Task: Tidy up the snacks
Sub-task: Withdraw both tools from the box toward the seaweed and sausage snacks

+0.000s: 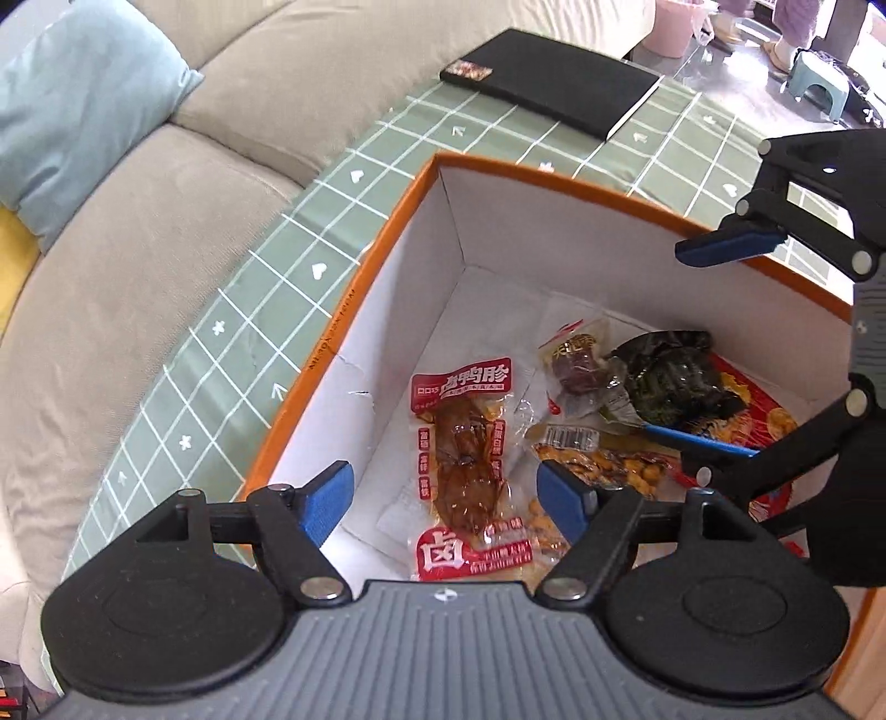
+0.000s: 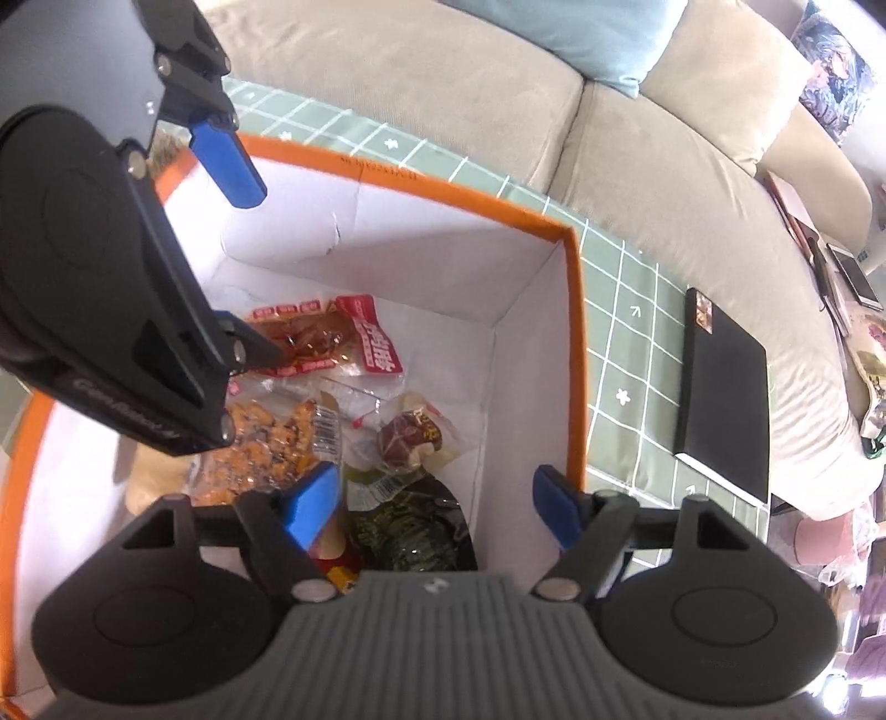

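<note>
An orange-rimmed box (image 1: 387,232) with white walls stands on a green grid tablecloth (image 1: 277,288). On its floor lie a red duck-gizzard packet (image 1: 465,454), a small packet with a brown piece (image 1: 576,360), a dark green packet (image 1: 670,376) and an orange nut packet (image 1: 609,471). My left gripper (image 1: 446,498) hangs open above the red packet, with nothing between its pads. My right gripper (image 2: 434,501) is open over the dark green packet (image 2: 410,531) near the box wall (image 2: 576,332), holding nothing. In the right wrist view the left gripper (image 2: 243,249) is at the left, above the red packet (image 2: 332,338).
A flat black pad (image 1: 554,83) lies on the cloth beyond the box. A beige sofa (image 1: 138,249) with a light blue cushion (image 1: 72,99) runs along the table's edge. Far off stand a pink bin (image 1: 675,27), a small stool (image 1: 819,83) and a person's legs.
</note>
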The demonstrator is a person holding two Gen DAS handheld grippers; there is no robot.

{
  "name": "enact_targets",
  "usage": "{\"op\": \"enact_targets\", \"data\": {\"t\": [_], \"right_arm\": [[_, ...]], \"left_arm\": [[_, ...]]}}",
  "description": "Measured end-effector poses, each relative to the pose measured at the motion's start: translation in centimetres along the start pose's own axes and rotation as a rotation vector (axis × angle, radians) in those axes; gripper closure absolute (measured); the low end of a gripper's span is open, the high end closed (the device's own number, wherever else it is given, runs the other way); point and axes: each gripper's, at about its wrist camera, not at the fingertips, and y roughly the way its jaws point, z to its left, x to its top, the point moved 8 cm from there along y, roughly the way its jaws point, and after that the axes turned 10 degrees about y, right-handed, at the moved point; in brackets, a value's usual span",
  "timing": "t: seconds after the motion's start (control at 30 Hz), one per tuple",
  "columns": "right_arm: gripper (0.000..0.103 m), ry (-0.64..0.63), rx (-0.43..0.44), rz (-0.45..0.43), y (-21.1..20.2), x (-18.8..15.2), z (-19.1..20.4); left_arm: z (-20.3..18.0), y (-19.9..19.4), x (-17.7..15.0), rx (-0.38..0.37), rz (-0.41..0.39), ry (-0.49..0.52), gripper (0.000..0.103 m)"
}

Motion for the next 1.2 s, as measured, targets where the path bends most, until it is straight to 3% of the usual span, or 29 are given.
{"op": "enact_targets", "data": {"t": [0.17,0.4,0.63,0.9,1.0,1.2], "right_arm": [[0.014,0.020,0.029,-0.023,-2.5,0.1,1.0],[0.014,-0.021,0.045,-0.034,-5.3,0.1,4.0],[0.013,-0.061,0.060,-0.051,-7.2,0.1,7.3],[0.012,-0.039,0.115,-0.131,-9.1,2.0,12.2],[0.012,-0.020,0.143,-0.169,-9.3,2.6,14.5],[0.012,0.041,0.190,-0.210,-8.4,2.7,18.7]], "left_arm": [[-0.1,-2.7,-0.9,0.011,-0.049,-0.001,0.015],[0.1,-5.3,-4.0,0.013,-0.072,-0.041,0.014],[0.8,-6.9,-9.0,0.012,-0.074,-0.102,0.014],[4.8,-7.6,-15.9,0.081,-0.096,-0.283,0.014],[6.2,-7.9,-18.6,0.073,-0.125,-0.380,0.014],[7.0,-7.7,-23.3,0.112,-0.165,-0.489,0.014]]}}
